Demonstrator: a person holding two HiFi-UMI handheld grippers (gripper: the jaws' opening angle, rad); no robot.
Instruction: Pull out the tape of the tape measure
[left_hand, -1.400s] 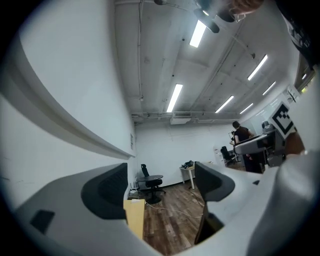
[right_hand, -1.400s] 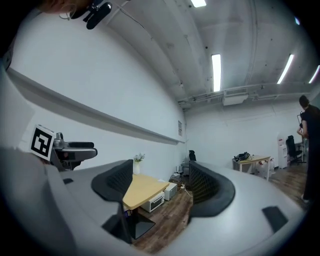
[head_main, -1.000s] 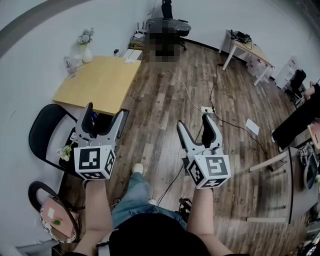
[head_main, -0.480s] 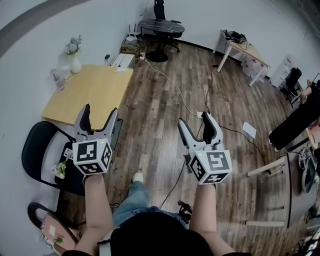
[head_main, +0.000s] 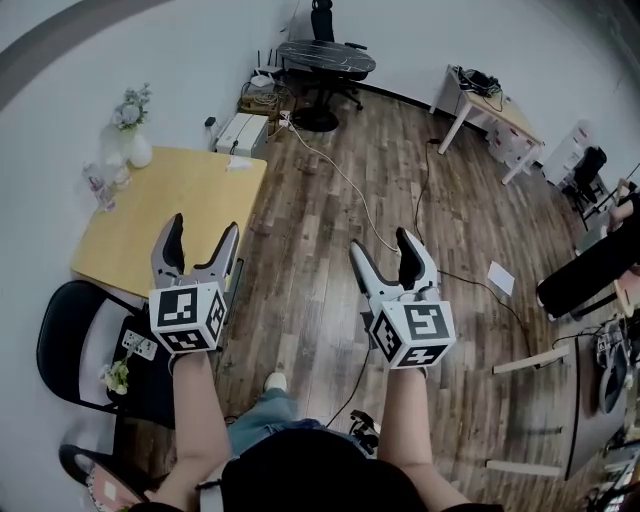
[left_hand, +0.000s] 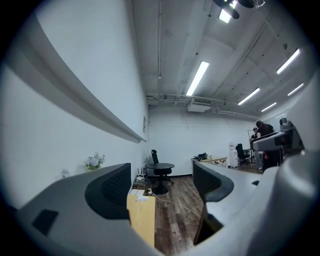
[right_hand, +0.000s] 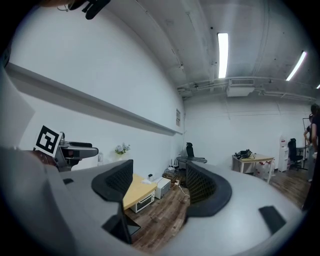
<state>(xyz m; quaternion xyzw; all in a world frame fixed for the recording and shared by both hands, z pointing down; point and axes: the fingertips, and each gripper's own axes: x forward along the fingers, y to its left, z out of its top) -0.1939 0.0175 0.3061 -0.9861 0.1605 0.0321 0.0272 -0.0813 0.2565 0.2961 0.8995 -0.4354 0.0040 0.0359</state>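
Holding the left gripper (head_main: 202, 235) and right gripper (head_main: 383, 250) above the wooden floor (head_main: 310, 220).
I had both jaw pairs wide apart, empty, pointing toward 12 o'clock; the yellow table (head_main: 190, 190) sat at 10 o'clock.

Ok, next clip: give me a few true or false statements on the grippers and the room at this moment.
1. Both the left gripper and the right gripper have their jaws apart with nothing between them. True.
2. The left gripper is holding a tape measure. False: it is empty, and no tape measure shows in any view.
3. A vase of flowers stands at the wall end of the wooden table. True.
4. The right gripper rests on the table. False: it is held in the air over the plank floor, well apart from the table.
5. A sheet of paper lies on the floor. True.
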